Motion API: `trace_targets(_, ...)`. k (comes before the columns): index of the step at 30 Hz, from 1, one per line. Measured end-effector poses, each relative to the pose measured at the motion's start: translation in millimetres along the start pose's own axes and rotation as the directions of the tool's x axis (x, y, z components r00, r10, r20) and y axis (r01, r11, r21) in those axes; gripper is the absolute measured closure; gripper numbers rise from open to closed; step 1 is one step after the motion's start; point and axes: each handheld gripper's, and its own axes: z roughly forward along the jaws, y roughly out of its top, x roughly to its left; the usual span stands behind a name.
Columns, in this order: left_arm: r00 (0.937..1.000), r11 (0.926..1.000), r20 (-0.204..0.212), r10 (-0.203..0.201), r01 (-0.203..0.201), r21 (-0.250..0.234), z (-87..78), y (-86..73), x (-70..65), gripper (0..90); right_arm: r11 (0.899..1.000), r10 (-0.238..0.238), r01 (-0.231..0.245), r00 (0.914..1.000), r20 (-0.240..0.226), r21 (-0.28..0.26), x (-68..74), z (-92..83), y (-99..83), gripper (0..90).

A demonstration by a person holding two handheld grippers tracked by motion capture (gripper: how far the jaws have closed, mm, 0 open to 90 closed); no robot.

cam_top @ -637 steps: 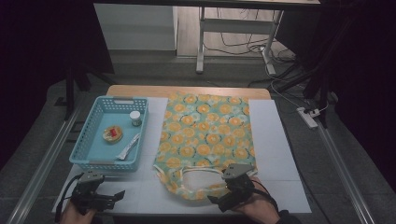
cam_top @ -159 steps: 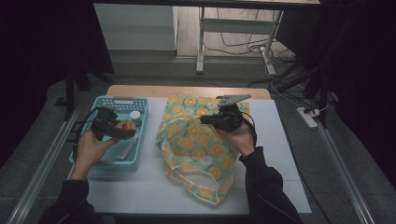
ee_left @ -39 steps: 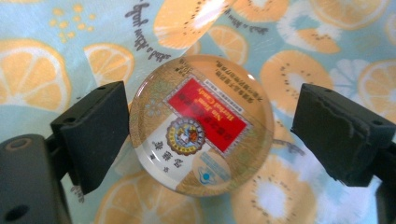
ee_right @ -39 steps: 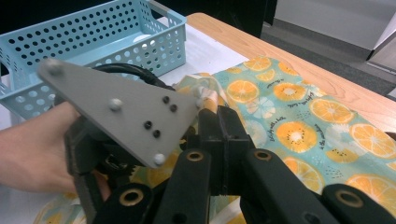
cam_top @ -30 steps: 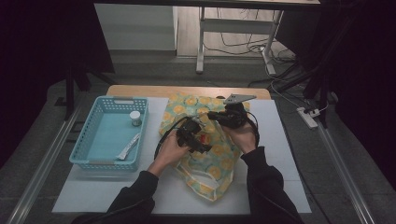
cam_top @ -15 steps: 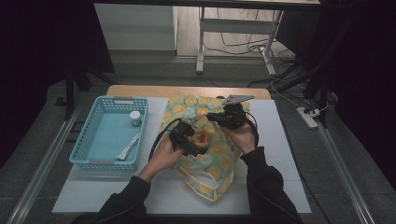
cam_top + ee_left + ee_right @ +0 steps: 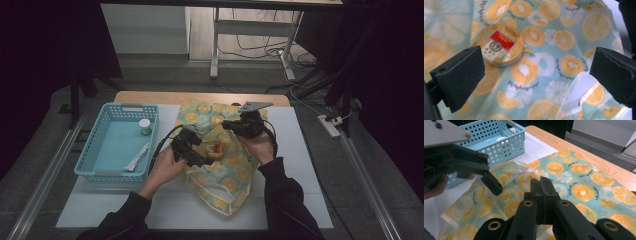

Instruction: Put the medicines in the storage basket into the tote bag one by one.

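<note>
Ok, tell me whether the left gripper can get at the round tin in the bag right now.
Probably yes: the left gripper is open just above the round tin, which lies uncovered inside the bag while the right gripper holds the bag's edge.

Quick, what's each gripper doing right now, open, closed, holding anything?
Left gripper: open and holding nothing, above the round tin lying in the fruit-print bag.
Right gripper: closed on the fruit-print bag's edge.

One fruit-print bag [image 7: 220, 165] lies on the worktop, with one round tin [image 7: 501, 45] inside it. One blue basket [image 7: 95, 160] holds one small jar [image 7: 145, 126] and one sachet [image 7: 136, 159]. Two grippers: left [image 7: 202, 157], right [image 7: 226, 124].
</note>
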Motion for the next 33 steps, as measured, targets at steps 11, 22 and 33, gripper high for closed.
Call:
trace_targets(11,0.9989,0.9988,-0.041,-0.023,0.021,-0.044,-32.4,-13.7,8.9,0.0,1.0,-0.001,0.001,1.0,0.006,-0.007,-0.2,-0.5,-0.4,89.9)
trace_targets(22,0.9918,0.9967,-0.11,-0.065,0.06,-0.055,-64.4,-28.3,19.6,0.0,1.0,0.0,0.0,1.0,0.003,-0.012,-0.9,-0.2,-0.8,90.0)
trace_targets(33,0.9689,0.9899,-0.208,-0.134,0.122,-0.072,-100.6,-51.0,31.6,0.0,1.0,-0.001,0.001,1.0,0.001,-0.01,0.4,0.2,-0.4,90.0)
